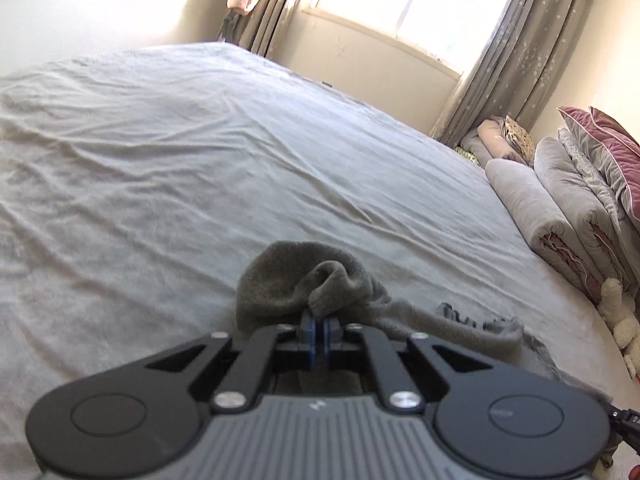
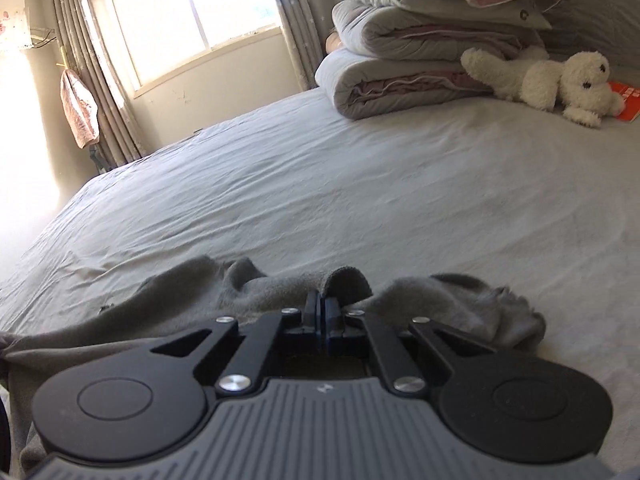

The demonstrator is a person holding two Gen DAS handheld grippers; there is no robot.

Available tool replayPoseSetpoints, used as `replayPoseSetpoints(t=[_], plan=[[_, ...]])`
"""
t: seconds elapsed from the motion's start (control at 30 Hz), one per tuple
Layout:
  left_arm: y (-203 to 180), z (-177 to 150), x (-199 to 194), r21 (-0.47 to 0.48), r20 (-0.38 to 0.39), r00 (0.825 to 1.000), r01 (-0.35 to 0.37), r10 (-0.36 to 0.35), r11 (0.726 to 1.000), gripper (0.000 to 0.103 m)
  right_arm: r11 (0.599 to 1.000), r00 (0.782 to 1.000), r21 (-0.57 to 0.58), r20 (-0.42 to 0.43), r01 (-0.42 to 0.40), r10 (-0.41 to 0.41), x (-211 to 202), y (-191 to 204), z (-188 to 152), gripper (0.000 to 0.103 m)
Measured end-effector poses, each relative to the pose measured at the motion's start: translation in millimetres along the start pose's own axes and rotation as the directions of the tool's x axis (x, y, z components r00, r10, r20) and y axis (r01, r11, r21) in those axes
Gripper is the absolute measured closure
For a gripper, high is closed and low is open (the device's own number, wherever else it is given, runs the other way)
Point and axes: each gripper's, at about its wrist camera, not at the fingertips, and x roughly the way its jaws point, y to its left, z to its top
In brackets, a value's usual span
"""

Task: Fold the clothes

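Note:
A grey fleecy garment (image 1: 288,280) lies crumpled on the pale bed sheet (image 1: 200,160), low in the left wrist view. My left gripper (image 1: 320,320) is shut on a bunched fold of it, which stands up over the blue pads. In the right wrist view the same grey garment (image 2: 460,300) spreads across the near part of the bed sheet (image 2: 360,200). My right gripper (image 2: 322,308) is shut on a raised edge of the cloth. Most of the garment under both grippers is hidden by their bodies.
Folded quilts and pillows (image 2: 420,52) are stacked at the bed's far right, with a white plush toy (image 2: 560,80) and a red booklet (image 2: 628,100) beside them. The same stack of quilts (image 1: 568,216) shows in the left view. Curtains (image 1: 508,60) frame a bright window (image 2: 192,12).

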Motion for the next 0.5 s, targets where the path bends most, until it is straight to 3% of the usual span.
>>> replayPoseSetpoints(t=[0.1, 0.23, 0.3, 0.33, 0.4, 0.47, 0.5], plan=[[-2, 0, 3, 0.014, 0.028, 1.0, -0.013, 0.012, 1.0, 0.1, 1.0, 1.0, 0.002, 0.017, 0.014, -0.015, 0, -8, 3, 0.101], [-4, -9, 17, 0.038, -0.028, 0.999, -0.019, 0.02, 0.999, 0.098, 0.999, 0.998, -0.001, -0.053, -0.036, 0.036, 5, -7, 1, 0.1], [-4, -14, 20, 0.032, -0.063, 0.998, -0.017, 0.019, 0.999, 0.096, 0.999, 0.996, -0.007, -0.076, -0.051, 0.05, 3, -5, 0, 0.09], [-5, -15, 19, 0.027, -0.077, 0.997, -0.017, 0.019, 0.999, 0.095, 0.998, 0.994, -0.01, -0.088, -0.059, 0.058, 2, -5, -1, 0.09], [-6, -16, 15, 0.023, -0.097, 0.995, -0.019, 0.021, 1.0, 0.088, 0.997, 0.991, -0.015, -0.111, -0.074, 0.072, 0, -3, -2, 0.088], [-7, -18, 11, 0.022, -0.13, 0.991, -0.028, 0.031, 0.999, 0.07, 0.996, 0.988, -0.019, -0.132, -0.083, 0.08, -3, -2, -4, 0.084], [-7, -19, 8, 0.02, -0.145, 0.989, -0.035, 0.037, 0.999, 0.067, 0.996, 0.986, -0.021, -0.144, -0.088, 0.084, -5, -2, -5, 0.083]])
